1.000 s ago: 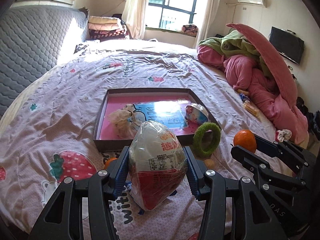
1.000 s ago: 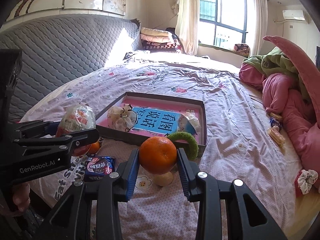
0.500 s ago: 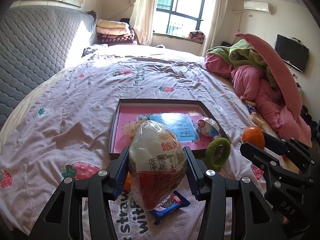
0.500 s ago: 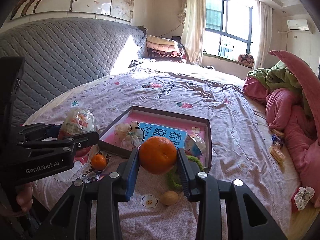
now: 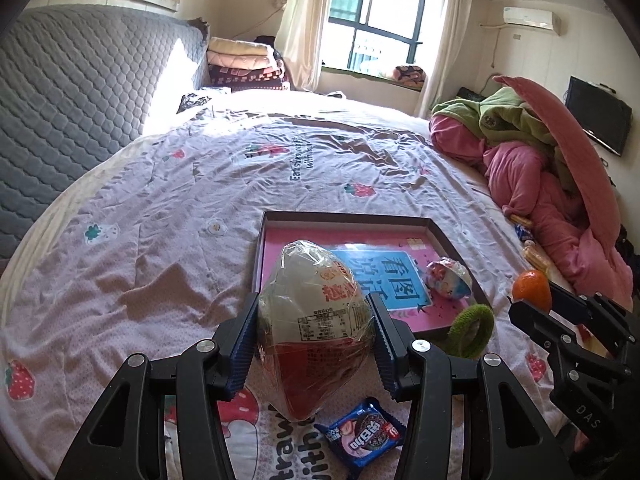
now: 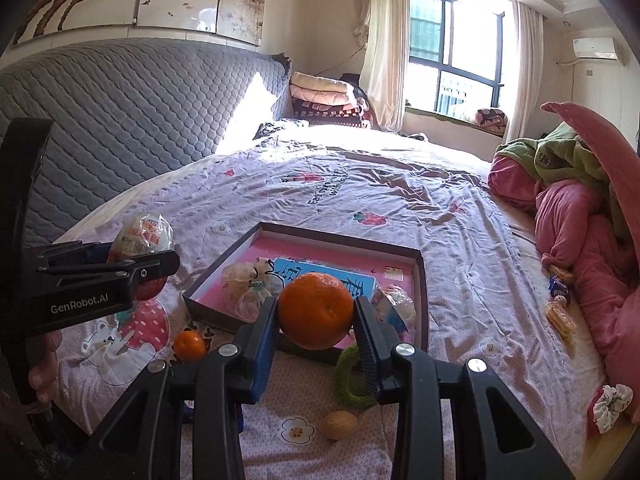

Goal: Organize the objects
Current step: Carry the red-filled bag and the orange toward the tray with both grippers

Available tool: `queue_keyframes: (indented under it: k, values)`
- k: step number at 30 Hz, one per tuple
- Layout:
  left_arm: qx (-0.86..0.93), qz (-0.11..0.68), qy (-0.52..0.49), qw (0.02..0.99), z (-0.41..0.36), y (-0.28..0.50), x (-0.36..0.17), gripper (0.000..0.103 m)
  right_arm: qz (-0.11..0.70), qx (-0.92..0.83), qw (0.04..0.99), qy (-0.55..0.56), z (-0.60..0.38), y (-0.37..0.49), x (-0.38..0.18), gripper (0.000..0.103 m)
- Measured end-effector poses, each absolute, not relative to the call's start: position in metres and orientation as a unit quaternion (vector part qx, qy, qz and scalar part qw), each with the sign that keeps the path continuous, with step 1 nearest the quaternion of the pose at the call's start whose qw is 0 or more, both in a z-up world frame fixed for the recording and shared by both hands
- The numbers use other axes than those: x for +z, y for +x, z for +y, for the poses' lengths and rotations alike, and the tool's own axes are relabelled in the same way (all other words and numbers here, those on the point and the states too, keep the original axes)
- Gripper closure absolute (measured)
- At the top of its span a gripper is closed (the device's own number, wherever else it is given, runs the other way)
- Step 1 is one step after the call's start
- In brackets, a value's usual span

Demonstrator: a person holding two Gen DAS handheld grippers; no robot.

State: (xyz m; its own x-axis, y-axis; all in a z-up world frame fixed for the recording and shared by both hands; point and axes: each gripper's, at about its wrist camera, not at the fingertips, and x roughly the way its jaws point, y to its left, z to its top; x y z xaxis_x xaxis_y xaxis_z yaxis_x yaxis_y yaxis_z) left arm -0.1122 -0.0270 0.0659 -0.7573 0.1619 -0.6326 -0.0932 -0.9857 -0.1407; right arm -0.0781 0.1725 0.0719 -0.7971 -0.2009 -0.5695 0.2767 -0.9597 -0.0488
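A crinkled, egg-shaped plastic-wrapped snack (image 5: 316,328), white above and red below, is clamped between the ribbed blue pads of the left gripper (image 5: 314,346). A round, dimpled orange (image 6: 316,310) is pinched between the pads of the right gripper (image 6: 316,344). Both are held above the near edge of the bed, short of the tray. Beneath them, on the wrinkled strawberry-print sheet (image 5: 168,208), a glossy blue biscuit packet (image 5: 362,436), a fuzzy green ring (image 5: 470,330), a smaller orange (image 6: 190,345) and a pale walnut-like nut (image 6: 339,424) are seen. The ring is partly hidden behind the right gripper. Further off lies a shallow dark-rimmed cardboard tray (image 6: 422,292) with a pink floor, holding a gauzy white bundle (image 6: 248,280) and a foil-wrapped ball (image 5: 448,280). Its printed lettering is partly covered.
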Motion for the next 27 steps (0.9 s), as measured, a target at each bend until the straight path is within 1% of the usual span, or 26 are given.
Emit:
queue_keyframes:
  k: [11,27]
  values:
    - [0.935,-0.037,-0.348,0.064,-0.029,-0.143,0.058,0.050,0.063,-0.945,0.118,0.299,0.169,-0.106,0.067,0.065]
    - [0.918,-0.045,-0.388,0.072,-0.033,-0.173,0.006,0.050,0.072,-0.931,0.115,0.340,0.154,-0.141,0.030,0.065]
